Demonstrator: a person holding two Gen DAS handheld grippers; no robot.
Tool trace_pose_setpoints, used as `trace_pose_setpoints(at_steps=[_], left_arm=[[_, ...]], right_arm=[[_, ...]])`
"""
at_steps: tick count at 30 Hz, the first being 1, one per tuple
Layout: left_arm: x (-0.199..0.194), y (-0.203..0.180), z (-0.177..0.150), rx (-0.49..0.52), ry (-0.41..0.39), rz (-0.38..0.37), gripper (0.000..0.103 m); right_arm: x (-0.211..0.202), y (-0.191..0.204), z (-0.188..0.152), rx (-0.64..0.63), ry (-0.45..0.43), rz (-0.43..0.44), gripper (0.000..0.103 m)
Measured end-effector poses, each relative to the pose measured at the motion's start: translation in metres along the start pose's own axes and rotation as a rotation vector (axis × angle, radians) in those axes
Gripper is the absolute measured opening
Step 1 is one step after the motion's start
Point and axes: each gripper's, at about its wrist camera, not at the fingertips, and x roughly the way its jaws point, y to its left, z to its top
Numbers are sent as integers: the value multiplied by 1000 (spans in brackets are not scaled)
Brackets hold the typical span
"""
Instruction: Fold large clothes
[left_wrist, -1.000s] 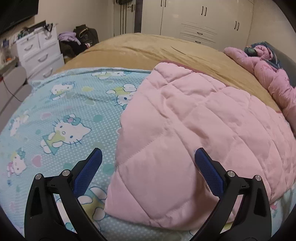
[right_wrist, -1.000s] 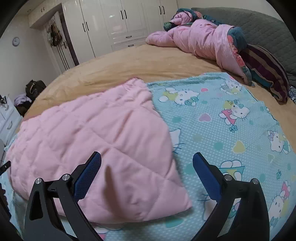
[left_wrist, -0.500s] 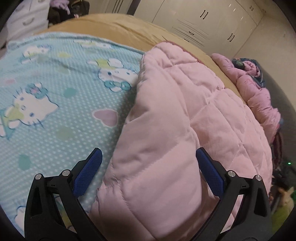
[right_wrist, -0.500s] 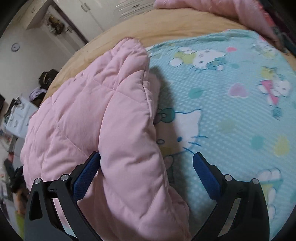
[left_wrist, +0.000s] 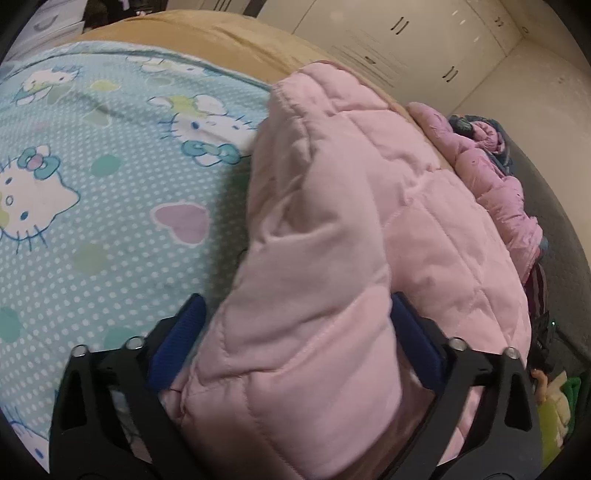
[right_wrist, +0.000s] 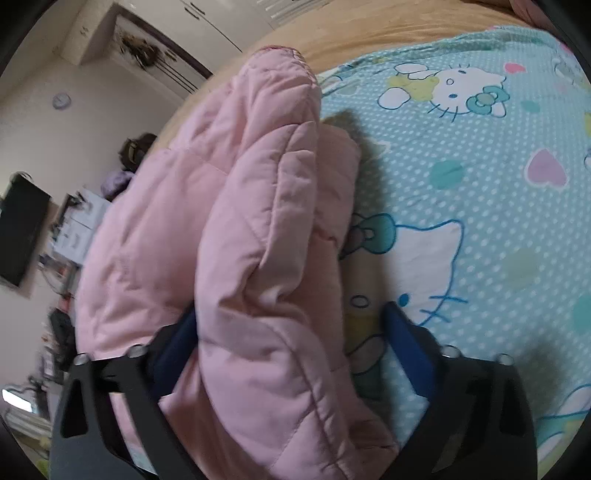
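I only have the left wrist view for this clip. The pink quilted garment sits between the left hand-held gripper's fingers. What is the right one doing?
Observer: The right hand-held gripper is at the opposite corner of the pink quilted garment, its jaws closing with a bunched fold between them.
Reviewer: Are both pads on the fabric?
Observer: Its left pad is against the fold; its right fingertip stands clear, over the cartoon-cat sheet.
Reviewer: Anything else my view misses?
Observer: A round wall clock and a dark screen on the wall beyond the garment.
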Motion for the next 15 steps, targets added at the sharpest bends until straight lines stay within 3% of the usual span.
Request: trace_pose_setpoints(at_steps=[5, 7, 11, 15], left_arm=[[-4, -22, 4, 93, -24, 52, 60], [-7, -29, 5, 115, -32, 68, 50], [-20, -46, 7, 178, -90, 95, 42], [-35, -56, 9, 196, -132, 72, 37]], right_arm=[[-7, 7, -16, 5, -63, -34, 54], [-10, 18, -19, -21, -81, -62, 45], [-20, 38, -25, -44, -113, -103, 36], [-30, 52, -24, -51, -152, -90, 33]])
